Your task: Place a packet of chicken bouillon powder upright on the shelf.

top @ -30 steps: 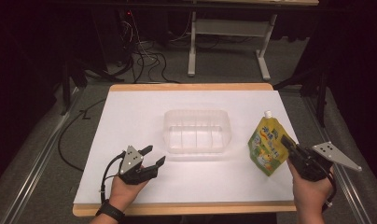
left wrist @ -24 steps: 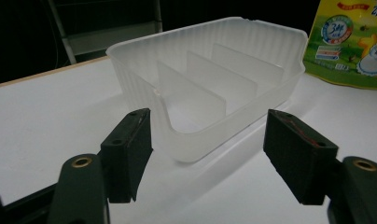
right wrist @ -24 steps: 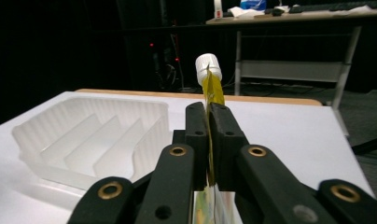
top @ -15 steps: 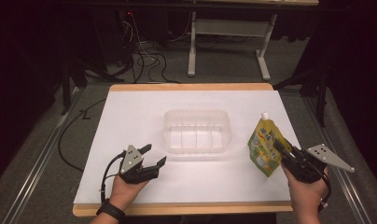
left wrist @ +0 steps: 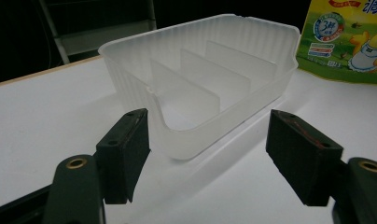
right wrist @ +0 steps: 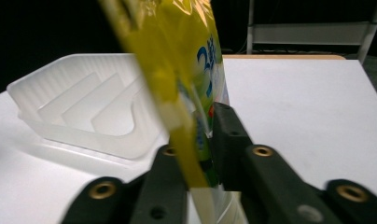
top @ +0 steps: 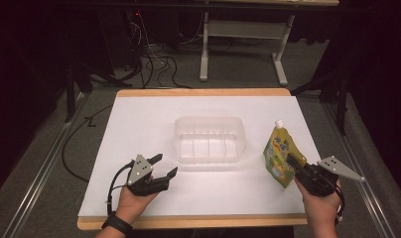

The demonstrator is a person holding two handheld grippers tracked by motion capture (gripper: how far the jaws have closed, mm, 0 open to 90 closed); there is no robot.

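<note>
At the table's right edge, a yellow-green spouted pouch (top: 280,154) is clamped by its side seam between the closed jaws of the right gripper (top: 299,168), apparently just clear of the white surface. Beside it sits a clear divided container (top: 210,139). Near the front-left, the left gripper (top: 164,166) is held with jaws apart, nothing between them.

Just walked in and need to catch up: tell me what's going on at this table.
A person works with a gripper in each hand. The right gripper is shut on a yellow-green spouted drink pouch, holding it upright beside the clear divided plastic bin in the middle of the white table. The left gripper sits open at the near left, pointed at the bin, holding nothing. The bin's compartments look empty.
</note>
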